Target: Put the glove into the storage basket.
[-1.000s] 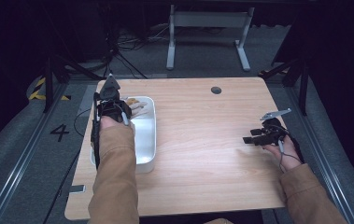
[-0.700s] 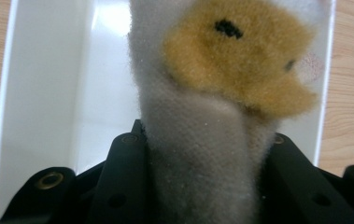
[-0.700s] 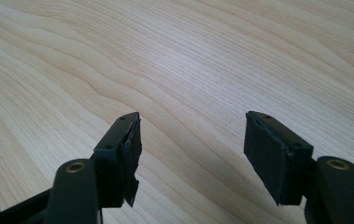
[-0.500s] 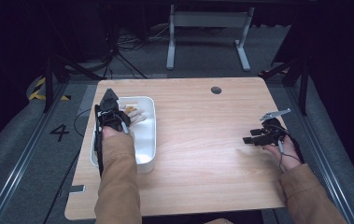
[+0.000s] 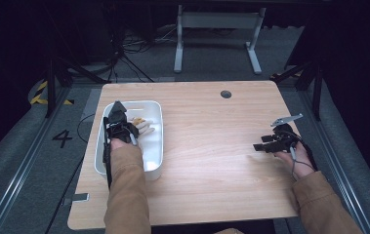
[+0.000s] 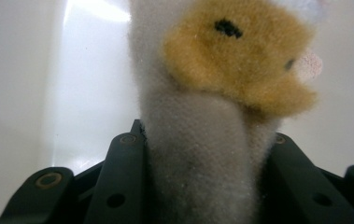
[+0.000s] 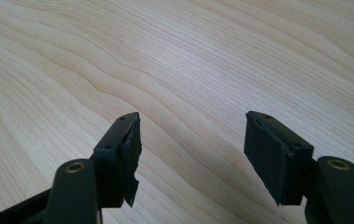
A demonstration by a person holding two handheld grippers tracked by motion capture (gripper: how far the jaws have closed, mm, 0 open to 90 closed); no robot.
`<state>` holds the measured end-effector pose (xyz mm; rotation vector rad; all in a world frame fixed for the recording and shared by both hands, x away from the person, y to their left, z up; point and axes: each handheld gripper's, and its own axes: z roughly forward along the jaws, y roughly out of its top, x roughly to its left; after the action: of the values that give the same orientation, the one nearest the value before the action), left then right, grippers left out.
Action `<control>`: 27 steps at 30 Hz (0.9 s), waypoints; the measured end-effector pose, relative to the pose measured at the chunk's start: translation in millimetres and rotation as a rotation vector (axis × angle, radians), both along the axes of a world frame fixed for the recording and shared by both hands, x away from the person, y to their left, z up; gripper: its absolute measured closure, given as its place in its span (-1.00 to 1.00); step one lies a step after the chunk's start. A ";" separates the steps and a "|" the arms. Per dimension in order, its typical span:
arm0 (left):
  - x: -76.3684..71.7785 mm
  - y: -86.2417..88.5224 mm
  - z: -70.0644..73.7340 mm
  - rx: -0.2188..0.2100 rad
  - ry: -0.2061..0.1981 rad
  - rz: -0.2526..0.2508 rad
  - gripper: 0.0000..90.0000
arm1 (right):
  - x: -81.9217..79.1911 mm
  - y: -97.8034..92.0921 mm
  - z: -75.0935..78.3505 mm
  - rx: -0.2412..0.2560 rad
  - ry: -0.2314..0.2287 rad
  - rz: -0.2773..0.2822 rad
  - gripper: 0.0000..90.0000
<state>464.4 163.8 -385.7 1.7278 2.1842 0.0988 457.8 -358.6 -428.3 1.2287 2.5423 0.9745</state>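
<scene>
A plush toy (image 6: 221,70), pale grey with a yellow patch and small dark marks, fills the gap between the black jaws of my left gripper (image 6: 207,137), which is shut on it. From the high view the left gripper (image 5: 119,122) is down inside a white bin (image 5: 155,165) at the table's left, with the toy's (image 5: 143,126) pale and yellow parts sticking out to its right. My right gripper (image 7: 193,135) is open, with bare wood between its jaws. It hovers low near the table's right edge in the high view (image 5: 259,146).
The wooden table (image 5: 212,146) has a round cable hole (image 5: 226,94) at the back. Beyond it stands a white desk frame (image 5: 216,34) on the dark floor, with cables on the left. A rail runs along each side.
My left gripper has come back toward the person and lower into the bin with the toy. The right gripper has stayed put.
</scene>
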 end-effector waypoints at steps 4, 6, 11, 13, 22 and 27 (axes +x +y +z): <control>1.7 -0.3 -5.8 -0.011 0.008 0.011 0.49 | -0.5 0.9 0.7 0.000 -0.001 0.004 -0.19; 2.9 0.0 -9.3 -0.009 0.016 0.010 0.49 | -0.6 0.4 1.1 0.000 -0.001 0.001 -0.19; 4.1 0.3 -12.8 -0.011 0.030 0.008 0.48 | -0.3 0.3 0.6 0.001 0.001 0.000 -0.19; 4.5 0.6 -13.3 -0.010 0.034 0.009 0.46 | -0.4 0.6 0.7 -0.003 0.000 0.004 -0.19; 6.4 0.9 -17.7 0.010 0.057 0.000 0.43 | -0.3 0.7 -0.1 -0.006 0.000 0.004 -0.19; 8.4 -1.2 -22.5 0.004 0.103 -0.032 0.29 | -0.2 0.8 -0.4 -0.003 0.003 0.006 -0.20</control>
<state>472.7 162.6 -408.2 1.8061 2.2286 0.0062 457.6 -357.7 -428.7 1.2225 2.5502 0.9705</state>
